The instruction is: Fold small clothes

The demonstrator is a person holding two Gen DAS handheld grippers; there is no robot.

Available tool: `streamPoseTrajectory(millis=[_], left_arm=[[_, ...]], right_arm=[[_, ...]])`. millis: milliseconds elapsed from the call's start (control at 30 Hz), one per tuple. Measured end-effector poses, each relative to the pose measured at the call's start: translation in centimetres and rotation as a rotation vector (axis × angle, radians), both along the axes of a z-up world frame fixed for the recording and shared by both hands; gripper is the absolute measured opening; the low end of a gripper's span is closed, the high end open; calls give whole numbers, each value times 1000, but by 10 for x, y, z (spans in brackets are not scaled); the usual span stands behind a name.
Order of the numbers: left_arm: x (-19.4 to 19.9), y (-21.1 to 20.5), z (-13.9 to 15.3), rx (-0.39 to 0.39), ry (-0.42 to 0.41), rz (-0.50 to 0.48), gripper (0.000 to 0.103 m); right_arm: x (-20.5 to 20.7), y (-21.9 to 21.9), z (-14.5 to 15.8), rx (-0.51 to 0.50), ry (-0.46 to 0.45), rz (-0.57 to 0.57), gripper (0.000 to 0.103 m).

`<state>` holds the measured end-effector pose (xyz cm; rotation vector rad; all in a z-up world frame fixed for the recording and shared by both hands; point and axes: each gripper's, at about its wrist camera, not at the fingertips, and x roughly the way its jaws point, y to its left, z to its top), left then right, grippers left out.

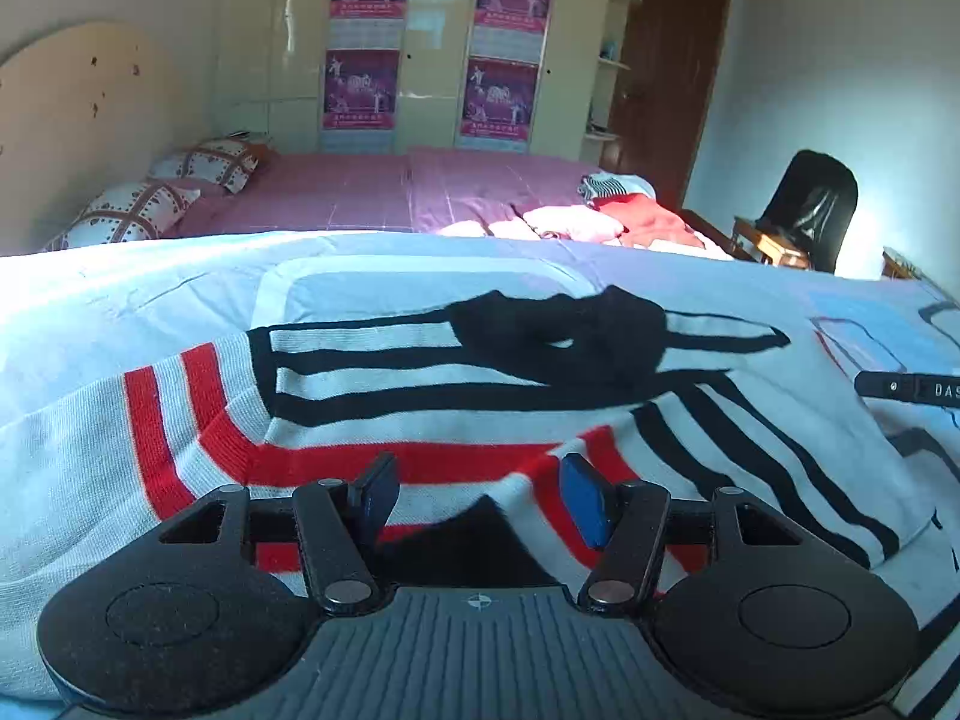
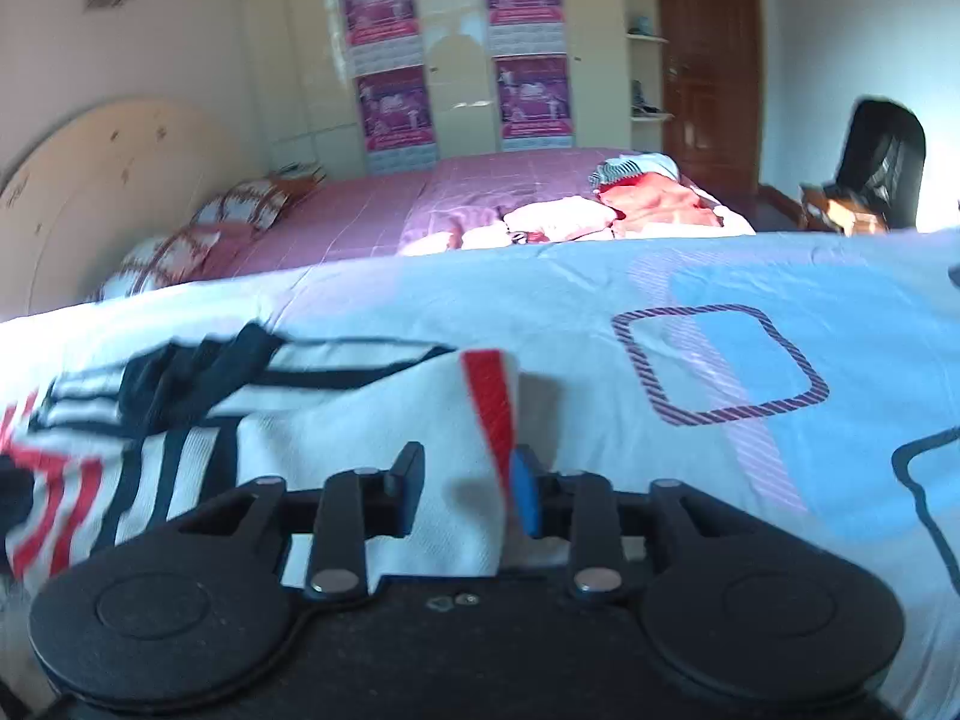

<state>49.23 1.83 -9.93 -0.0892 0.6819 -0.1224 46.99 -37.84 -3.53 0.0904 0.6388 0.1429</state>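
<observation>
A small white knit sweater (image 1: 420, 414) with red and black stripes and a black collar lies spread on the light blue bedsheet (image 1: 150, 288). My left gripper (image 1: 480, 495) is open, low over the sweater's red-striped part, its fingers apart over the cloth. In the right wrist view the same sweater (image 2: 360, 420) lies at the left. My right gripper (image 2: 465, 489) is open, and a white flap with a red stripe (image 2: 489, 402) stands up between its fingers. The right gripper's tip (image 1: 912, 387) shows at the right edge of the left wrist view.
Behind the sheet is a bed with a pink cover (image 1: 372, 192), patterned pillows (image 1: 174, 192) and a pile of pink and red clothes (image 1: 600, 219). A wardrobe with posters (image 1: 432, 48), a brown door (image 1: 666, 72) and a black chair (image 1: 810, 204) stand beyond.
</observation>
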Motion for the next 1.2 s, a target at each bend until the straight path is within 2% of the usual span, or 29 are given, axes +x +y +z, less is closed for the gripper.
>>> streamPoseTrajectory(millis=[67,133,200,233,367,400,567,667,700,733,800,900,967,1000,1067,1100,1133,1200], left_arm=[[5,3,-6,-25,25,-10,60],[11,-2,-19,21,83,-12,60],[9,-8,-24,71,55,-18,60],[10,-10,-24,78,61,-8,60],[5,-5,-17,74,67,42,60],[-1,0,-15,74,61,56,60],[-38,30,-3,14,2,132,60],[-29,28,-19,87,109,121,60],[-30,27,-23,100,86,114,62],[-29,28,-24,106,84,115,63],[-27,30,-17,88,98,131,63],[-43,37,-8,66,49,154,63],[-47,45,-17,55,94,148,63],[-48,46,-22,62,98,131,63],[-46,43,-20,89,100,115,63],[-45,44,-17,81,106,119,63],[-48,49,-12,56,92,120,63],[-63,64,-4,4,56,136,63]], right_arm=[[12,-1,2,11,-31,6,21],[28,5,-2,-7,-33,24,13],[58,11,-20,-58,71,2,2],[63,10,-25,-69,46,-3,0],[64,10,-18,-94,75,-10,0],[55,8,-12,-95,66,-13,5],[-14,0,9,-53,-14,78,15],[-39,7,-2,-50,13,139,11],[-40,12,-13,-88,50,131,11],[-44,15,-18,-104,30,119,11],[-45,23,-13,-122,40,98,16],[-58,31,6,-69,-6,110,16],[-68,40,9,-59,-34,149,18],[-69,47,5,-63,-22,181,17],[-59,66,-16,-128,95,216,18],[-62,75,-19,-166,68,199,19],[-61,82,-17,-194,83,185,21],[-65,87,-6,-137,69,181,20]])
